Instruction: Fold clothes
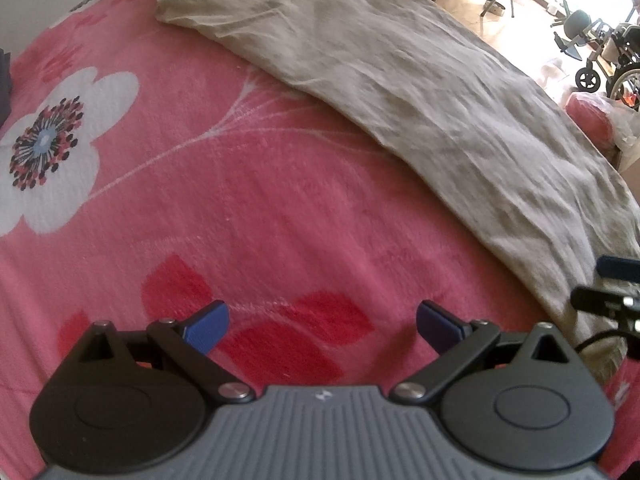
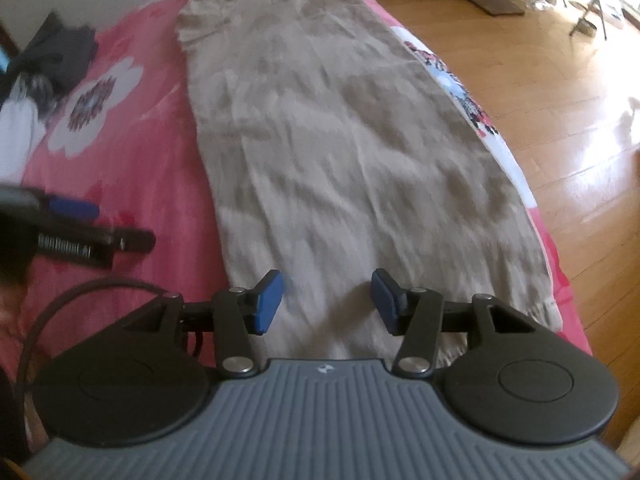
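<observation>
Left claw: the left claw (image 1: 322,326) is shown released, its blue pads (image 1: 208,330) set wide apart above the bare pink blanket (image 1: 192,184), with nothing between them.
Right claw: the right claw (image 2: 326,302) is shown parted and released above the near end of the beige garment (image 2: 320,152); cloth is seen between the pads, but no pad is seen pressing on it.
Garment, place: the beige garment is laid out as a long, wrinkled strip on the bed, running from the near edge to the far end, along the right side of the blanket.
Garment, relation: in the left wrist view the garment (image 1: 400,92) is seen to the right of the left claw, apart from it.
Blanket: a white flower print (image 1: 56,148) is carried on the pink ground at the left.
Far left: dark clothes (image 2: 60,60) are heaped on the bed.
Far right: a wooden floor (image 2: 560,120) is seen beside the bed.
</observation>
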`<state>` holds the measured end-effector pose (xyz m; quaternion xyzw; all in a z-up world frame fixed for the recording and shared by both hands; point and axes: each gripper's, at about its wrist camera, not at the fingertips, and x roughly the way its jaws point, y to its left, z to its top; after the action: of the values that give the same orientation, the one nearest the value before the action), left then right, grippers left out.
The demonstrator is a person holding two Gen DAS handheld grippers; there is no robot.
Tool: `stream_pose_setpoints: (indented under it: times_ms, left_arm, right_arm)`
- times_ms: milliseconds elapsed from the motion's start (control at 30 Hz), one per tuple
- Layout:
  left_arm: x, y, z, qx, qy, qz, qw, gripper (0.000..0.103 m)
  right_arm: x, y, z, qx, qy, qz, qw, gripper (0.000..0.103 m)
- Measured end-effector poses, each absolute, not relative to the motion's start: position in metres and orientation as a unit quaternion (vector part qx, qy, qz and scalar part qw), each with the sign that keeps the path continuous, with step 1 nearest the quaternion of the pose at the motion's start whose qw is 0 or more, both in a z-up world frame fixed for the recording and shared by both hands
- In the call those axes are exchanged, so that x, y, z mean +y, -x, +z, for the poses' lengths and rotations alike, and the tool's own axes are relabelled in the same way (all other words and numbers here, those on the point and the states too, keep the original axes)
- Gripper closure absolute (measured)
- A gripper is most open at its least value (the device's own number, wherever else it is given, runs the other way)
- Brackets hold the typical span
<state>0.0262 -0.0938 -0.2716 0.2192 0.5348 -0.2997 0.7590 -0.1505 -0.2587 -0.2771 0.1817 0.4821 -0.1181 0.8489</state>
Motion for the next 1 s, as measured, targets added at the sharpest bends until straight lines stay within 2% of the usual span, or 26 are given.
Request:
stream_pose_setpoints:
  times_ms: [833, 1000]
  left_arm:
    - [-0.094, -0.021, -0.275, 0.538, -0.223, -0.292, 0.758, 0.002]
    - [-0.092, -0.022, -0.273, 0.541, -0.213, -0.299, 0.757, 0.002]
  right_arm:
    - [-0.237, 0.189, -0.275, 0.503, -0.147, -0.101, 0.846, 0.046]
    - [-0.239, 0.208, -0.273, 0.530, -0.137, -0.102, 0.830, 0.044]
